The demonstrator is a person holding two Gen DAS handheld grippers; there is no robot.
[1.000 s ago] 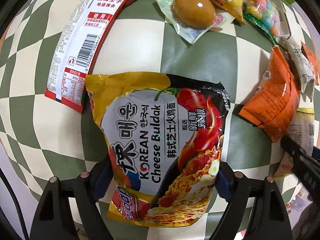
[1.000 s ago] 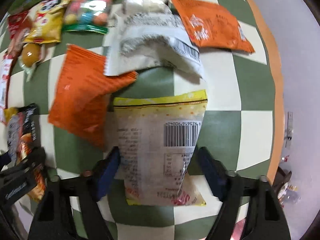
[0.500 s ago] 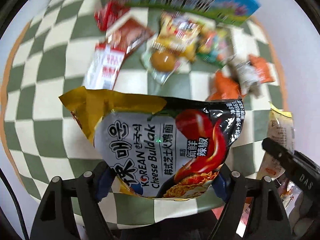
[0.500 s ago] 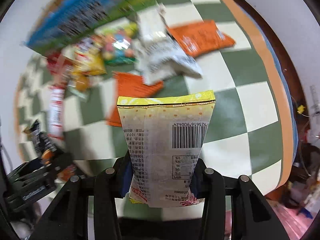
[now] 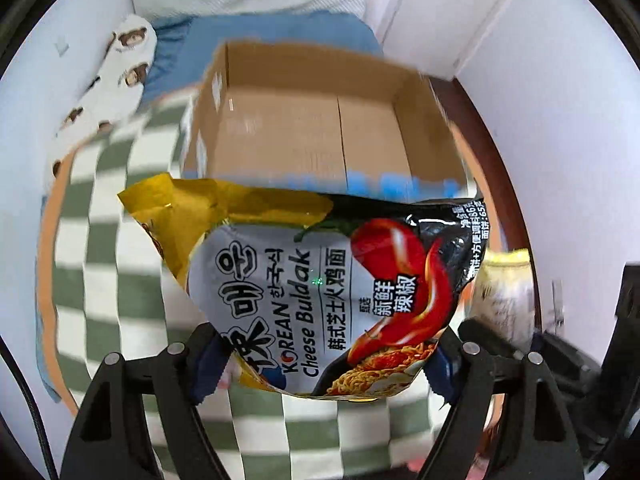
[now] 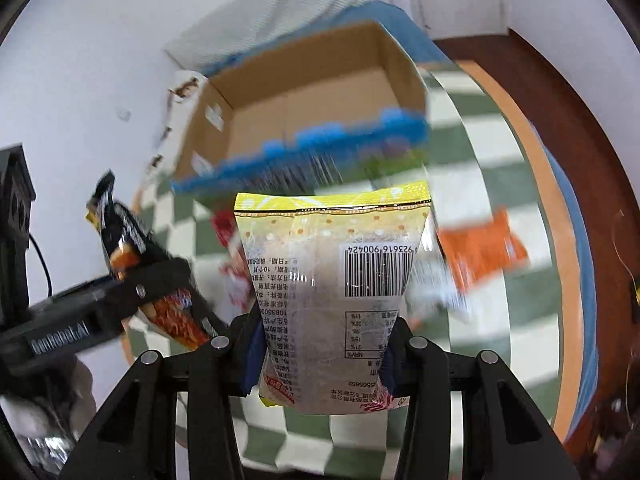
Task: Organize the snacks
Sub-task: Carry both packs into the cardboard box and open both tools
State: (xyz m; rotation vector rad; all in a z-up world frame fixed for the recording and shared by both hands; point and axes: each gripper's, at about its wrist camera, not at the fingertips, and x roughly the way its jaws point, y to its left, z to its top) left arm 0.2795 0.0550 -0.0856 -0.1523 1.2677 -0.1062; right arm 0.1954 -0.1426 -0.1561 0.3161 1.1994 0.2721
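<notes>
- Left wrist view: my left hand-held gripper [image 5: 322, 364] is clamped on the near end of the Cheese Buldak noodle pack [image 5: 320, 292], with its jaws set wide across the pack's width. The pack hangs in the air over the green-checked tabletop [image 5: 120, 280], just short of the open cardboard box [image 5: 320, 132], whose floor looks bare. It is a crinkly yellow, grey and black pack with a red chilli picture. To do this well, I judge I should carry it past the near box wall before letting go, and lay it flat to one side.
- Right wrist view: my right hand-held gripper [image 6: 322, 354] is pinched tight on the pale snack bag [image 6: 332, 292], yellow-topped with its barcode facing me. It hangs short of the same box, while an orange packet [image 6: 480, 252] lies on the tabletop to the right. I should keep the two loads apart.
</notes>
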